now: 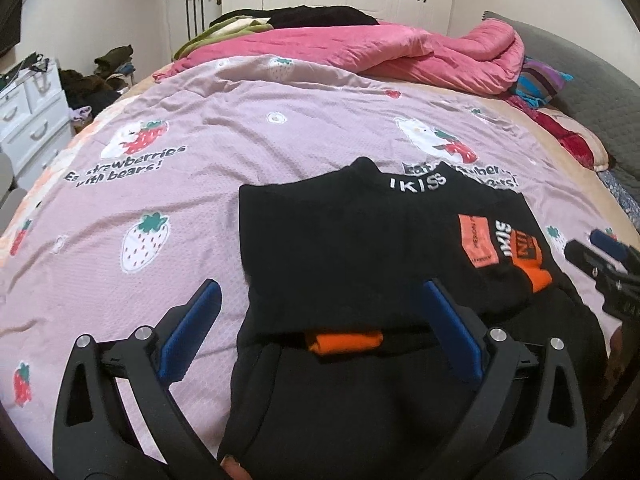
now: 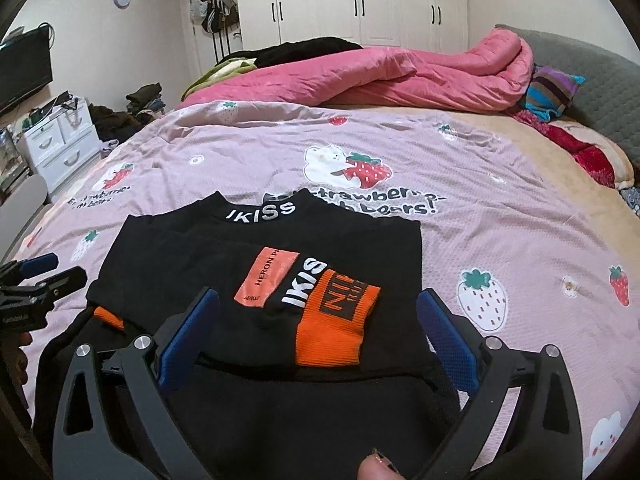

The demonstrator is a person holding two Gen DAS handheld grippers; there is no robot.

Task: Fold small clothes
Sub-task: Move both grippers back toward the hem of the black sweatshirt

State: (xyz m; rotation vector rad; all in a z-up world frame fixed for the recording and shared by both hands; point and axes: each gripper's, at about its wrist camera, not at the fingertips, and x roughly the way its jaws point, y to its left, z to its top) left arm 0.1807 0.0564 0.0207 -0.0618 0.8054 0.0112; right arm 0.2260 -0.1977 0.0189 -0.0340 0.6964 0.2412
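Left wrist view. Black top (image 1: 340,240) w/ orange trim lies on the bed's strawberry-print sheet (image 1: 180,184), sleeves already turned in, collar lettering away from the camera. Left hand-held gripper (image 1: 320,316): jaws wide, nothing between the pads; it hovers over the garment's near left part, no contact seen. Right hand-held gripper (image 1: 600,256) enters at the right edge, only partly in frame. Handling (judgement): light, limp knit; will sag and slide off its own folds. Best pinch prob. at the near hem or a folded side edge, through all layers. An orange cuff (image 1: 346,342) peeks from under the fold; how the layers stack beneath is hidden. Lower body of the garment is cut off by the frame bottom.

Right wrist view. Same top (image 2: 256,264), the folded sleeve w/ orange patch (image 2: 334,320) on top. Right hand-held gripper (image 2: 316,320): jaws wide, empty, straddling the patch area from above. Left hand-held gripper (image 2: 44,272) at the left edge, jaws apart. Near hem lies below the fingers, black on black, edge hard to trace. A fingertip (image 2: 378,470) shows at the bottom; rest of the hand is cut off.
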